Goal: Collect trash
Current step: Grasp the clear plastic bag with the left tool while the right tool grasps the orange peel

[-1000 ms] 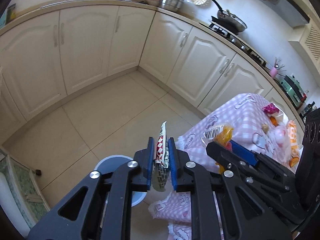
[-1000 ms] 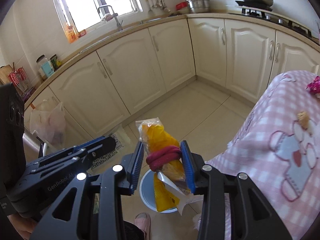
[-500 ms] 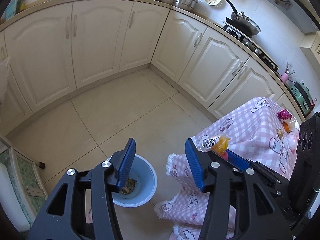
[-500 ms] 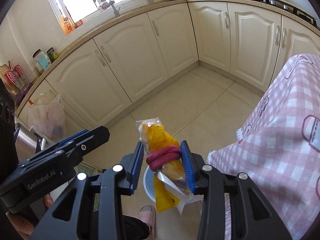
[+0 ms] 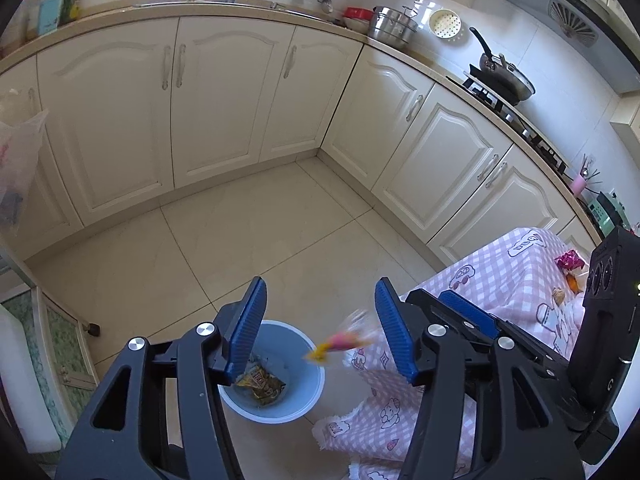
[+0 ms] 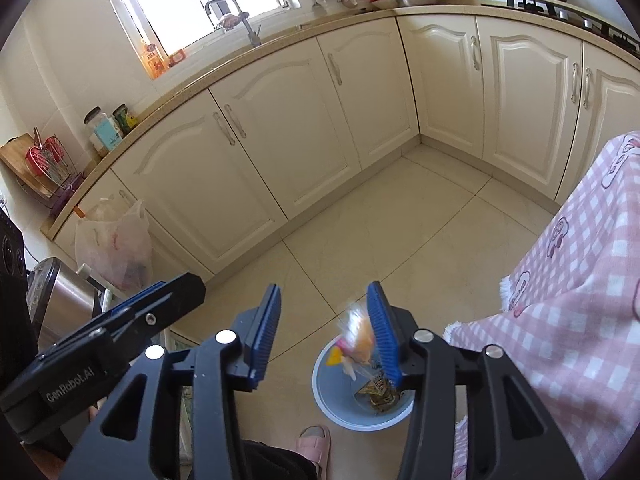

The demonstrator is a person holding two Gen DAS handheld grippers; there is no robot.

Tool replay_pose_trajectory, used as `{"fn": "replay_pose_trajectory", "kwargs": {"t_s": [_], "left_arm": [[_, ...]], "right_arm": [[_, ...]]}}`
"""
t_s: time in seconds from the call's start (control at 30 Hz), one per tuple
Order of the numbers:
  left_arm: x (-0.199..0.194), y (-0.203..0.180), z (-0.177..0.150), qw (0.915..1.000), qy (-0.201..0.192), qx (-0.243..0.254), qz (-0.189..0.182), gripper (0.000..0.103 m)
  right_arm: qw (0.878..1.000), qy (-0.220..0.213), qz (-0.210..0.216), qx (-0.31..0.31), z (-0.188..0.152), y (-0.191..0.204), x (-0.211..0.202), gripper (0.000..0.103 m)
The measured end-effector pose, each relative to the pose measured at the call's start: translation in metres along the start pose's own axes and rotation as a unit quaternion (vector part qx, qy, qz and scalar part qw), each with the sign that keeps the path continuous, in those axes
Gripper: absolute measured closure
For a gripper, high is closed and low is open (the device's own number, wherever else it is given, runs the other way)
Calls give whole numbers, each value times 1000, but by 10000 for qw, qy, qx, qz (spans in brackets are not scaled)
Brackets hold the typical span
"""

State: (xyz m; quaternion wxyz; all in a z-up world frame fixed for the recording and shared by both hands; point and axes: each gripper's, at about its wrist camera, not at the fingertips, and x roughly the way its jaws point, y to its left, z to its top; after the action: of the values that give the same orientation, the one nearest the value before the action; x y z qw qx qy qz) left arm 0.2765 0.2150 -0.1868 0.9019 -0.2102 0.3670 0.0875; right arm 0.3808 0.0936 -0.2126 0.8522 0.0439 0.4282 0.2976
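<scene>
**Ana:** Yellow and pink, blurred, in mid-air! That snack bag (image 6: 356, 338) has left the right gripper (image 6: 326, 336), whose blue pads now stand wide apart with nothing between them. Half a second ago they were clamped on it.

**Ben:** And it's dropping right over the blue bin (image 6: 362, 396) on the floor tiles. From the left wrist view you see the same bag (image 5: 340, 344) streaking past just right of the bin's rim (image 5: 316, 372), beside the hanging edge of the pink checked tablecloth (image 5: 500, 280).

**Ana:** The left gripper (image 5: 320, 328) is spread open too, empty. A second back it pinched a red-and-white wrapper; now there's a crumpled wrapper (image 5: 260, 384) lying at the bottom of the bin.

**Ben:** So one piece is in, and a second looks about to join it. My guess is it lands inside, though the motion blur makes it hard to say whether it clips the rim.

**Ana:** What's left?

**Ben:** Far right on the table I can make out a pink foil wrapper (image 5: 568, 259) and some orange scraps (image 5: 574, 285) just near of it. Those look like the next pickups, so both hands would have to swing back towards the table.

**Ana:** Mind the pink slipper (image 6: 314, 440) near the bin; a miss would fall next to it.
</scene>
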Motion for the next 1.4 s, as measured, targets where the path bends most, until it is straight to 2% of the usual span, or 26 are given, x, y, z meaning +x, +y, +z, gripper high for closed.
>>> {"fn": "replay_pose_trajectory", "kwargs": {"t_s": [0.23,0.4,0.5,0.6,0.77,0.9,1.0,1.1,1.4], "left_arm": [[-18,-27,-2,9995,-102,187,-229,47],[-33,-62,-6,9975,-161,405,-564,45],[-42,-93,-11,9943,-200,643,-829,43],[-49,-130,-19,9891,-185,913,-1140,42],[-58,-200,-41,9756,-88,1474,-1624,41],[-55,-245,-58,9649,57,1848,-1864,38],[-48,-270,-68,9604,147,2030,-1904,36],[-37,-290,-76,9586,255,2145,-1854,36],[5,-312,-81,9596,592,2246,-1588,36]], "right_arm": [[9994,-234,-248,83,-6,-15,-39,55],[9958,-616,-656,149,-12,-39,-90,55],[9897,-954,-1039,244,-18,-62,-133,54],[9827,-1216,-1356,345,-27,-85,-169,53],[9647,-1621,-1985,604,-48,-134,-234,51],[9488,-1834,-2388,959,-69,-176,-276,50],[9386,-1843,-2641,1239,-83,-208,-295,47],[9351,-1706,-2697,1542,-96,-238,-300,46],[9425,-1163,-2518,1863,-102,-282,-272,45]]}}
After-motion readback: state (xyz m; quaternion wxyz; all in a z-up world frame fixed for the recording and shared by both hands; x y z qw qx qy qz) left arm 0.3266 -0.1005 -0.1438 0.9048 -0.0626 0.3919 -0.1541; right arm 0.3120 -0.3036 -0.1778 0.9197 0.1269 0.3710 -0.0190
